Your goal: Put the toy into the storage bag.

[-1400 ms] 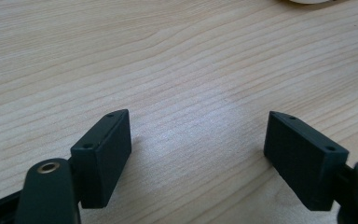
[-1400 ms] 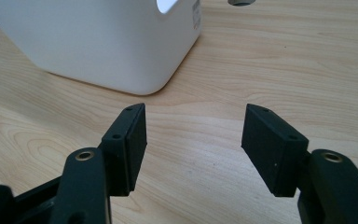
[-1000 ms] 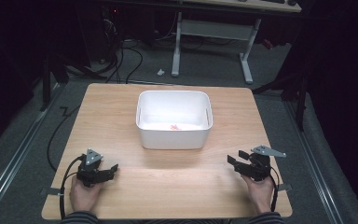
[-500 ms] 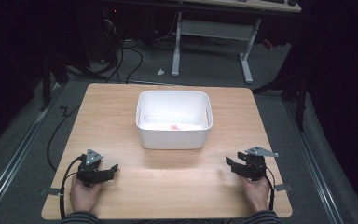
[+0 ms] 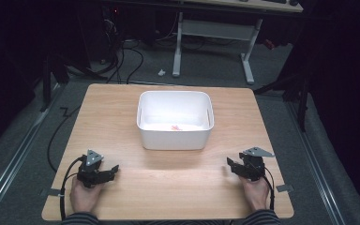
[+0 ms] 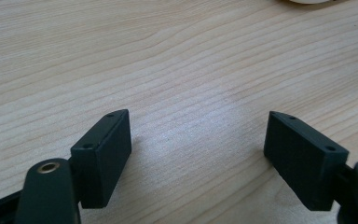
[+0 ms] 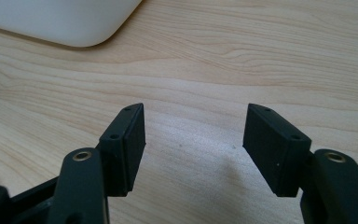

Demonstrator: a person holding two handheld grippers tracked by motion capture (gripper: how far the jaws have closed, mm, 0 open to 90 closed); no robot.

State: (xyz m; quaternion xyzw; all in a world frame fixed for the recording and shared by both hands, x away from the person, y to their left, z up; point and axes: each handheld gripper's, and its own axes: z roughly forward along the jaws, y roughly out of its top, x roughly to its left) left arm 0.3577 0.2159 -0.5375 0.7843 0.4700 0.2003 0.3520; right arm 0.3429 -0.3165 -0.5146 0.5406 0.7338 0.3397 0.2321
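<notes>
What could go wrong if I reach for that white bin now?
The small pink bits lie deep inside the white bin, so open jaws coming in low may hit its tall wall. The bin stands free on the table and could slide. The left tool trails a cable that might snag.

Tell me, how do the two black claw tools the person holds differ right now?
The left gripper sits at the table's near left corner, the right gripper at its near right. The left gripper's view catches just a sliver of the white tub; the right gripper's view shows a rounded corner of it. The left jaws look spread slightly wider than the right ones. Both are open, empty, and low over bare wood.
</notes>
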